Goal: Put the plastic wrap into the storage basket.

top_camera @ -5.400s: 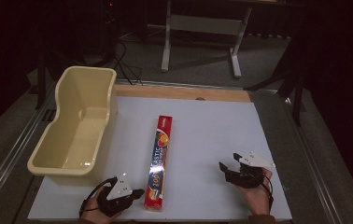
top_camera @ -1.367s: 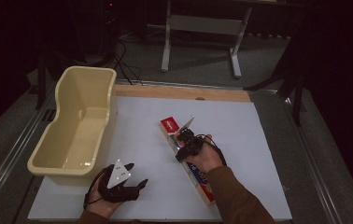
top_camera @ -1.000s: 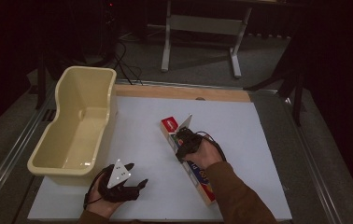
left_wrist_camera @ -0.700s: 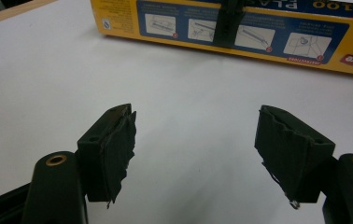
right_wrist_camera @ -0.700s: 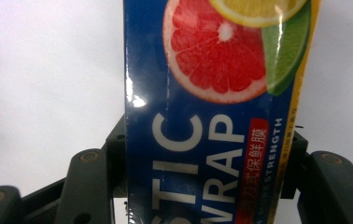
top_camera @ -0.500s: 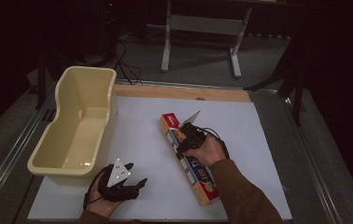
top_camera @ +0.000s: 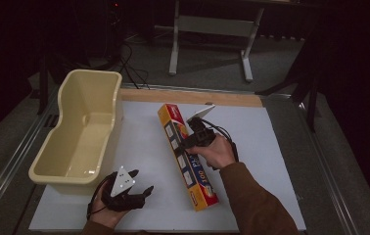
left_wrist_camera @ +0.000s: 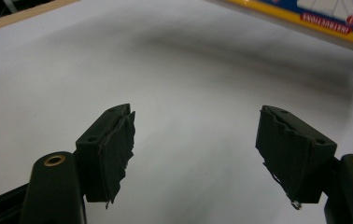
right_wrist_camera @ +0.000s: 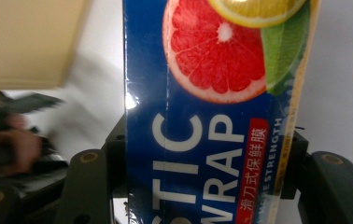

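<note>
The white table (top_camera: 281, 142) carries 1 cream tub (top_camera: 82, 132) at its left edge.

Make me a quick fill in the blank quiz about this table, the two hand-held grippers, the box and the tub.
1. The right hand-held gripper is shut on the ____ box.
2. The left hand-held gripper has its jaws ____ with nothing between them.
3. The cream tub sits at the table's ____ side in the high view.

Missing words: plastic wrap; open; left
</note>
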`<state>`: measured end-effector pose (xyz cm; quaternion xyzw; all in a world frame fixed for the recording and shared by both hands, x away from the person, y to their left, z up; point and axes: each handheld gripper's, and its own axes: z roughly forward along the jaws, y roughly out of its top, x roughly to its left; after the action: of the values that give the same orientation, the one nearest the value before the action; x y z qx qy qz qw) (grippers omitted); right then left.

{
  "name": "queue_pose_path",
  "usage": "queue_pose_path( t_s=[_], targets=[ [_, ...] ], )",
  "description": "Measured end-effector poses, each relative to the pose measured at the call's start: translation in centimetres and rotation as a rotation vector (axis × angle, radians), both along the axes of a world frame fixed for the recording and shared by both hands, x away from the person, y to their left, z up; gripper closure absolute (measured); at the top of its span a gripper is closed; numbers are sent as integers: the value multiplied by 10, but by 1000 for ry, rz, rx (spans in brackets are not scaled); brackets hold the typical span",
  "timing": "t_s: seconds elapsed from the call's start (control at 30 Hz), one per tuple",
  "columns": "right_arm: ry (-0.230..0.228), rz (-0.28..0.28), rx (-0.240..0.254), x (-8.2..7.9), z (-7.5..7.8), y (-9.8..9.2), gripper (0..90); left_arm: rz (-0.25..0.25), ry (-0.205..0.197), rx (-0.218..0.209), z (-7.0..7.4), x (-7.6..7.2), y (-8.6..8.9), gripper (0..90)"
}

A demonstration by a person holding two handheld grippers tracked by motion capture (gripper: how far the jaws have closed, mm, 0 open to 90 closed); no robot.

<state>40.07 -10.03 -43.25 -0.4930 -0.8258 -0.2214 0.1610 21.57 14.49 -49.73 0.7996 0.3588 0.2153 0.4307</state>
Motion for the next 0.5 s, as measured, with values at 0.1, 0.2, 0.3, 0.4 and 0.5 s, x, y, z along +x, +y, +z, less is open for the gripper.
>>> queue_pose_path(
  t_s=[0.1,0.2,0.3,0.4,0.5],
  targets=[
    [-20,-11,44,0,13,6,411,0,-2,0,0,0,0,279],
    [-36,-11,73,1,25,11,411,8,-1,5,0,0,1,277],
    [-43,-8,105,3,37,13,411,17,3,-1,0,0,1,276],
    [-53,-14,140,6,48,15,412,18,2,0,0,0,2,276],
    [-54,-27,189,9,57,17,412,18,-1,2,0,0,1,276]
  ],
)
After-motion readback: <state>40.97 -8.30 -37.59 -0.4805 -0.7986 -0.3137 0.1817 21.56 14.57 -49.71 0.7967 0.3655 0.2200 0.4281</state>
